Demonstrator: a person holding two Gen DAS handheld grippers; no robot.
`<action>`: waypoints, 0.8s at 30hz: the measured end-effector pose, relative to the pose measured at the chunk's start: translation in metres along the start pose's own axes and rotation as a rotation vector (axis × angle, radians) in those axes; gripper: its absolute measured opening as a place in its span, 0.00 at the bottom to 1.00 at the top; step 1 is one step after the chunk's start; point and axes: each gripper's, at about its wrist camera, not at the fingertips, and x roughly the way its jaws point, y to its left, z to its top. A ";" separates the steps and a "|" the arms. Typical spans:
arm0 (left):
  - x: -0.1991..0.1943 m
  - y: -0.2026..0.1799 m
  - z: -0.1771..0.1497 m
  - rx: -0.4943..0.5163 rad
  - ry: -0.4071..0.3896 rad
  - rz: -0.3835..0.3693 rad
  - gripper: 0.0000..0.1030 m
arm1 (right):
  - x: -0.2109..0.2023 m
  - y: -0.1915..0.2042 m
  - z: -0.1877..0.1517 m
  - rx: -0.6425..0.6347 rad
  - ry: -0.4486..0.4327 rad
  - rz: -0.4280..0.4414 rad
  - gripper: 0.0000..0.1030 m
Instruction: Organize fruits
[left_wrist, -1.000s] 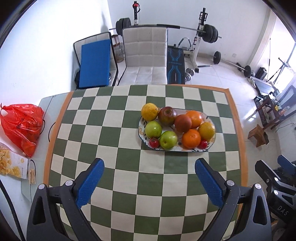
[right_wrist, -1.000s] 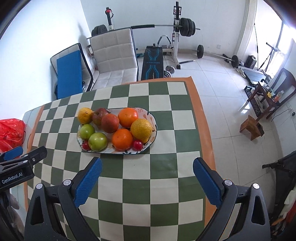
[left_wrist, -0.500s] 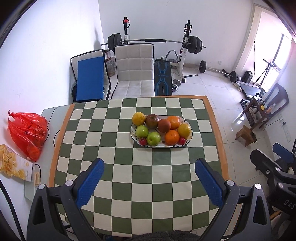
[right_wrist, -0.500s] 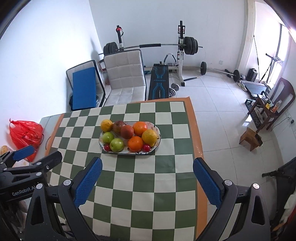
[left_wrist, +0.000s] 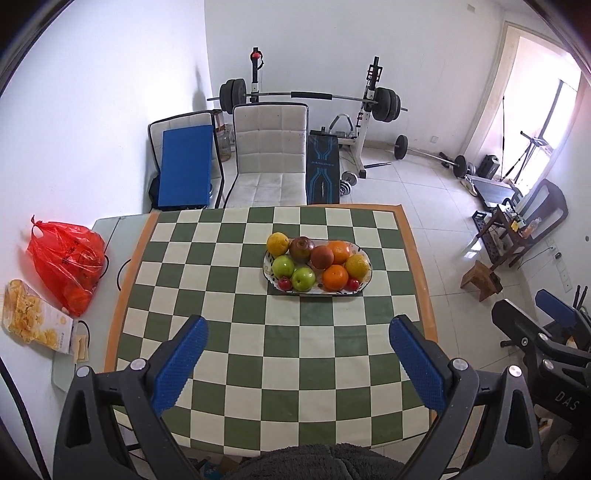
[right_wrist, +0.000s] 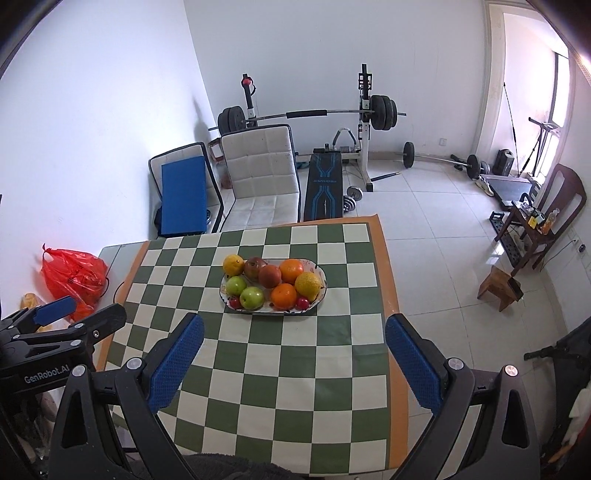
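both grippers, left gripper (left_wrist: 297, 354) and right gripper (right_wrist: 293, 352), have pulled back from the fruit plate (left_wrist: 364, 284) with fingers spread and empty, so the sorting looks finished.

Oval plate (left_wrist: 365, 286), white with a patterned rim, flat on the green-and-cream checkered tablecloth (left_wrist: 258, 332), toward the far right part of the table. Contents, all resting within the plate and packed touching:
- Back row, left to right: yellow citrus (left_wrist: 277, 243) at the left end, dark red-brown apple (left_wrist: 301, 249), reddish-brown round fruit (left_wrist: 322, 257), orange (left_wrist: 340, 251).
- Front row, left to right: green apple (left_wrist: 283, 266), small red fruit (left_wrist: 284, 283), second green apple (left_wrist: 303, 279), second orange (left_wrist: 335, 277), second small red fruit (left_wrist: 351, 284).
- Right end: yellow-orange citrus (left_wrist: 357, 266).
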 end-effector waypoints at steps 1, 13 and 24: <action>-0.002 0.000 0.000 0.002 -0.001 0.002 0.98 | -0.002 0.000 -0.001 -0.001 0.001 -0.001 0.98; -0.007 -0.001 -0.004 0.004 -0.004 0.007 0.98 | -0.011 0.005 -0.004 -0.015 0.009 0.005 0.98; 0.034 -0.003 0.001 -0.006 -0.023 0.051 0.98 | 0.023 0.001 -0.007 -0.011 0.021 -0.013 0.98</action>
